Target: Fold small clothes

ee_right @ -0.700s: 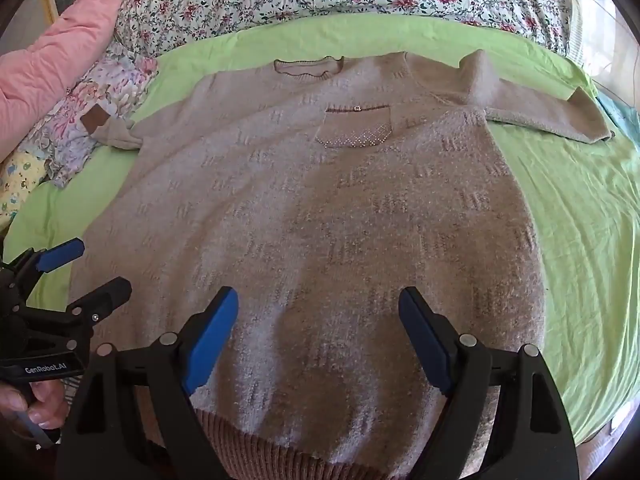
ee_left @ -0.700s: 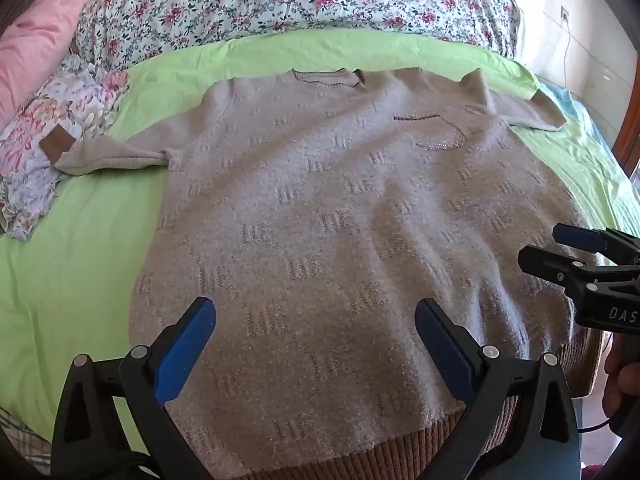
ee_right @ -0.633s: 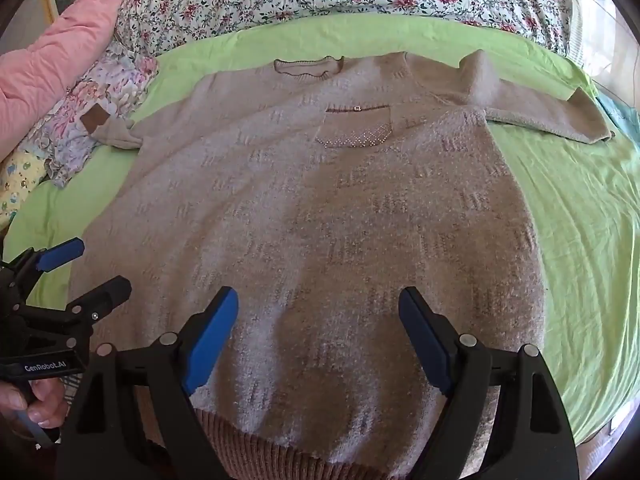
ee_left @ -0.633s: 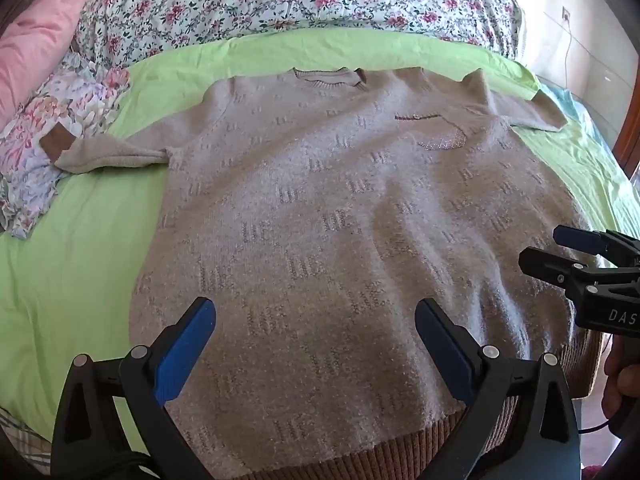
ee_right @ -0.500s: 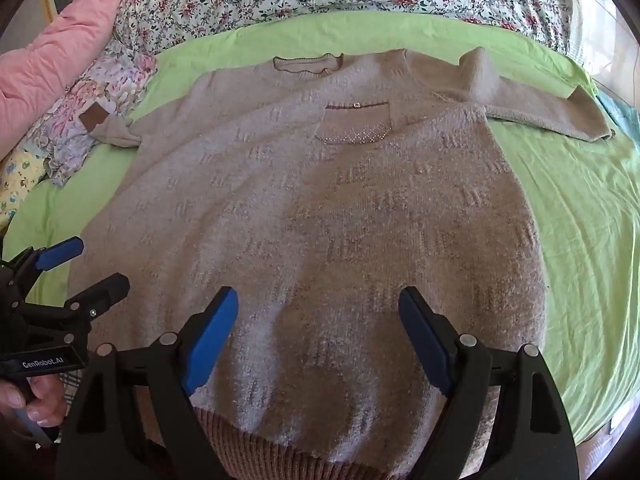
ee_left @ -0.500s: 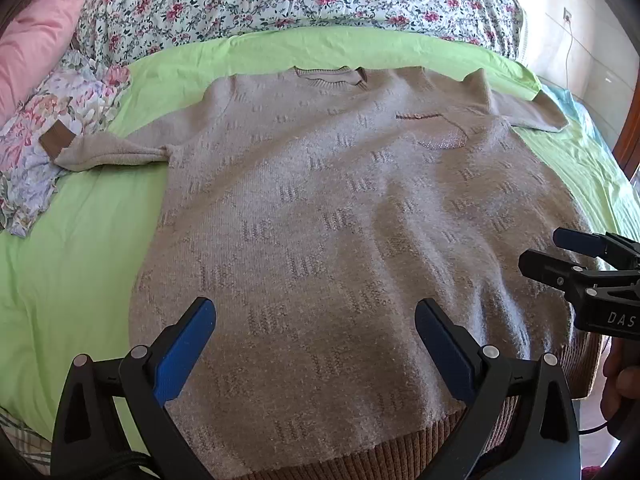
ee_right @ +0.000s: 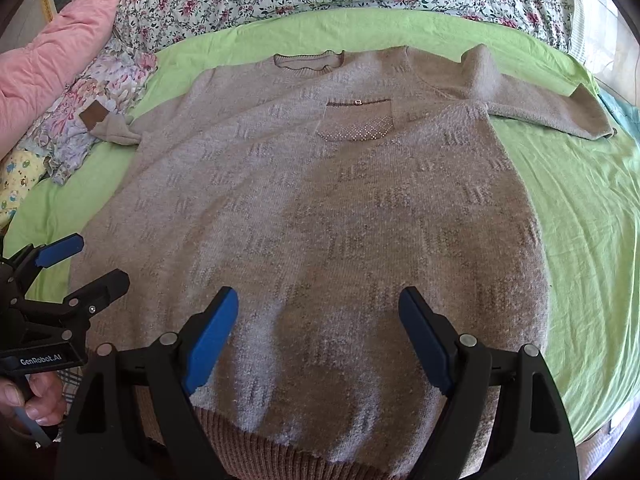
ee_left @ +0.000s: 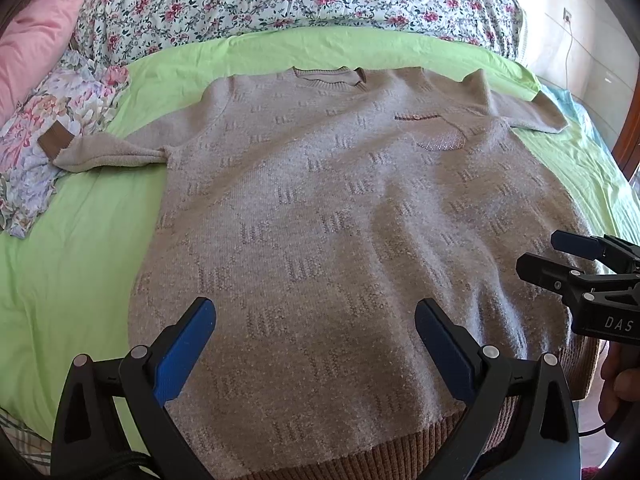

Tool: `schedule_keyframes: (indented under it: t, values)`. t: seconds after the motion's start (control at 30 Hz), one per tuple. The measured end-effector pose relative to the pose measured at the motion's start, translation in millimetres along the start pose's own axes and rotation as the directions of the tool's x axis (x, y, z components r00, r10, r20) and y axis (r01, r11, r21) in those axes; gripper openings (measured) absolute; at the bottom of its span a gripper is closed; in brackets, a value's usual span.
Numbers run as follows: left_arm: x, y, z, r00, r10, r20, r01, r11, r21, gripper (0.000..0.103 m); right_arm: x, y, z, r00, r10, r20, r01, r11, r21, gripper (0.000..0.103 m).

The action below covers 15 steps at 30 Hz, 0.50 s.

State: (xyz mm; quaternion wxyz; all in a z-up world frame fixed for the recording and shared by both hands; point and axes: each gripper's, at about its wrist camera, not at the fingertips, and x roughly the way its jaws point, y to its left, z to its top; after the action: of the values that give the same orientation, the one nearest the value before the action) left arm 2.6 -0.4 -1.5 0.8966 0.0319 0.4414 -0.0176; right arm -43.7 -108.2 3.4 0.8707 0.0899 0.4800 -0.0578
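No fold made yet: the sweater (ee_left: 340, 208) lies flat, front up, on the bed (ee_left: 80, 248), both sleeves out to the sides, so all folding is left. Left gripper (ee_left: 316, 344) and right gripper (ee_right: 318, 328) both spread wide and empty, hovering over the hem end, sweater body stretching ahead of them.

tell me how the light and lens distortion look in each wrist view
Left wrist view: even daylight on the sweater, a blown-out wall top right, dark rounded corners, the green sheet bowed by the fisheye. Right wrist view: a soft shadow patch over the sweater's middle, the same barrel bulge, everything sharp.
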Motion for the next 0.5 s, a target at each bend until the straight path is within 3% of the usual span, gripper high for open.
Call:
schedule_keyframes:
  t: [0.27,0.5]
  values:
    - [1.1,-0.2,2.4,1.000,-0.008,-0.002,0.008,1.000,-0.004,0.100,-2.1,-2.9,1.7,0.997,0.026,0.067,-0.027,1.000,0.008,0.083]
    - [1.8,1.6,4.3,1.000,-0.011,-0.009,0.011,1.000,-0.012,0.100,-4.0,-5.2,4.2,1.000,-0.004,-0.003,0.004,1.000,0.005,0.083]
